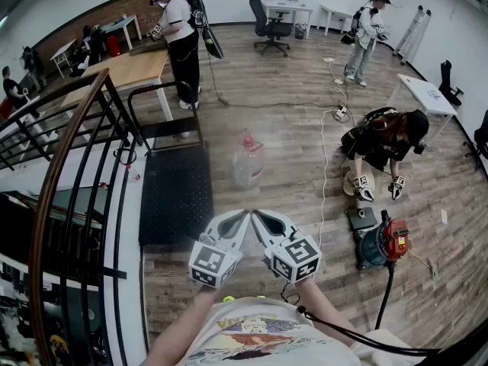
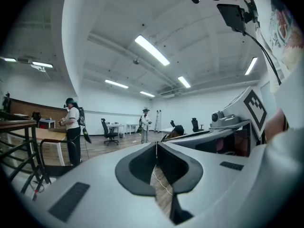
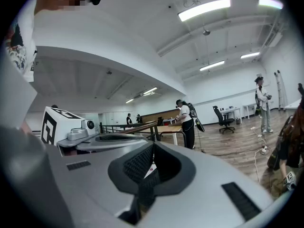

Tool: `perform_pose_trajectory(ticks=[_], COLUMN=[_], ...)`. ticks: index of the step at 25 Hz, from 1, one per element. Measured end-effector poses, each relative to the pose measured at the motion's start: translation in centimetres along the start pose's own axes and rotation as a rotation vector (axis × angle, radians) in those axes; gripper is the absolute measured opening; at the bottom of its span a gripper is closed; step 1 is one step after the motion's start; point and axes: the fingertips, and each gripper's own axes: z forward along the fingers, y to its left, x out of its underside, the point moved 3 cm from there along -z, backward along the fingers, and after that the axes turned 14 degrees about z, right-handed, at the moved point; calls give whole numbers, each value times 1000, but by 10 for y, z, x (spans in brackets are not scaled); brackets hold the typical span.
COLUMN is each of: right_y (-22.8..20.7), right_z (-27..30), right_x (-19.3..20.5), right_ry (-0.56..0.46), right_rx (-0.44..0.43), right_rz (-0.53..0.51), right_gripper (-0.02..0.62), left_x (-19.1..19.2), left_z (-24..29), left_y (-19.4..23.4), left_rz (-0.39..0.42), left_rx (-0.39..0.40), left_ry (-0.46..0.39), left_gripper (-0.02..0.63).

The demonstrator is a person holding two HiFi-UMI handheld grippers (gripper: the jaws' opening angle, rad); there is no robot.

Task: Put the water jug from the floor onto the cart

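The water jug [image 1: 248,162], clear with a red cap, stands upright on the wooden floor a little ahead of me. Just left of it lies the cart [image 1: 177,197], a low black platform with a black tube handle [image 1: 163,90] at its far end. My left gripper [image 1: 244,216] and right gripper [image 1: 257,216] are held side by side in front of my chest, tips almost touching, well short of the jug. Both are shut and hold nothing. In the left gripper view the left gripper [image 2: 156,145] has its jaws pressed together, as the right gripper [image 3: 152,147] does in its own view.
A dark stair railing [image 1: 72,151] runs along the left. At right a person [image 1: 385,143] crouches beside a red and teal vacuum [image 1: 383,240]. A white cable [image 1: 323,166] trails over the floor. Another person [image 1: 181,40] stands at a wooden table [image 1: 126,71].
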Motion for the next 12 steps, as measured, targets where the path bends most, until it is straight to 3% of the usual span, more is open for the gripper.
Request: perform_pose_trajectory(ticks=[12], right_y=[5], right_z=[7], right_x=[0], right_ry=[-13], right_rx=[-3], right_rz=[10], right_gripper=[23], left_x=[1], left_z=[-6], left_y=[7], left_rz=[-5], left_rx=[-6], left_ry=[-26], left_gripper=[15])
